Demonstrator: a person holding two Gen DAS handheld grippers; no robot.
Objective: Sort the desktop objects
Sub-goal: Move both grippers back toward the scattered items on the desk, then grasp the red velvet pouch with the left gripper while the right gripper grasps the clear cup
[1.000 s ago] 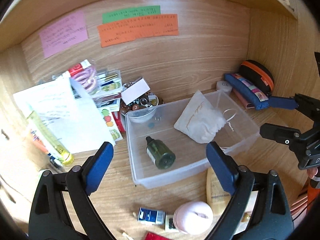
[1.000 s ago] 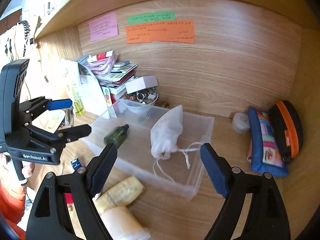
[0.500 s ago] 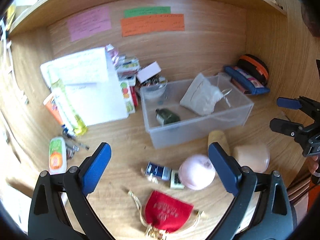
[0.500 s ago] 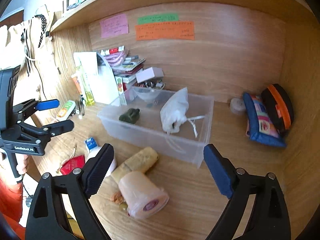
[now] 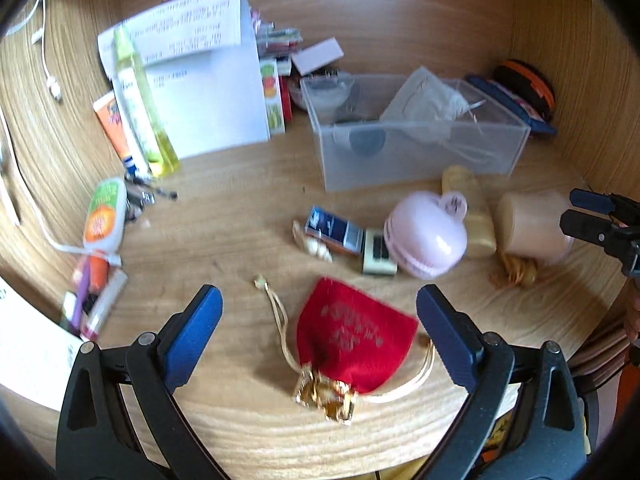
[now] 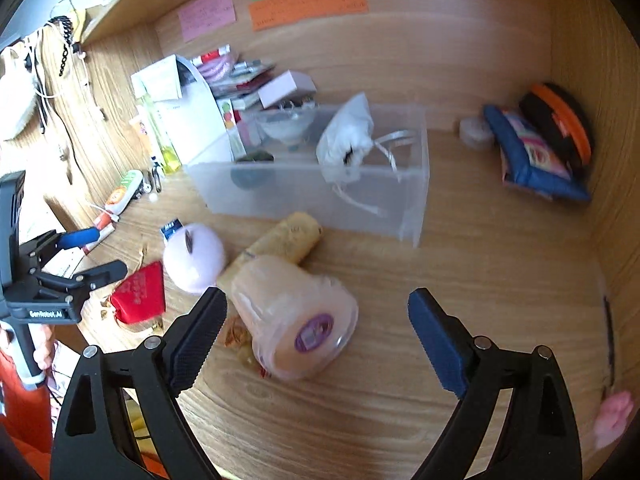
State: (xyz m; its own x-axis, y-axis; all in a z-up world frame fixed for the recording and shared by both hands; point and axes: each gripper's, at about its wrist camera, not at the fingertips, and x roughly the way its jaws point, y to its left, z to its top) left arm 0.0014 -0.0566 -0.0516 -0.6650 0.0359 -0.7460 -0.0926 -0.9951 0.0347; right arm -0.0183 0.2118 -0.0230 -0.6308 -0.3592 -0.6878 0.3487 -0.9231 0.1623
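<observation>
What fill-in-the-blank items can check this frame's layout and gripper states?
1. The drawstring pouch between the left gripper's open jaws is coloured ____.
2. The white bag lies inside the clear ____.
3. The beige jar before the right gripper lies on its ____.

Answers: red; bin; side

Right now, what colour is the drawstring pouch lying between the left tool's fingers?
Red drawstring pouch with gold cords; clearest in the left wrist view.
</observation>
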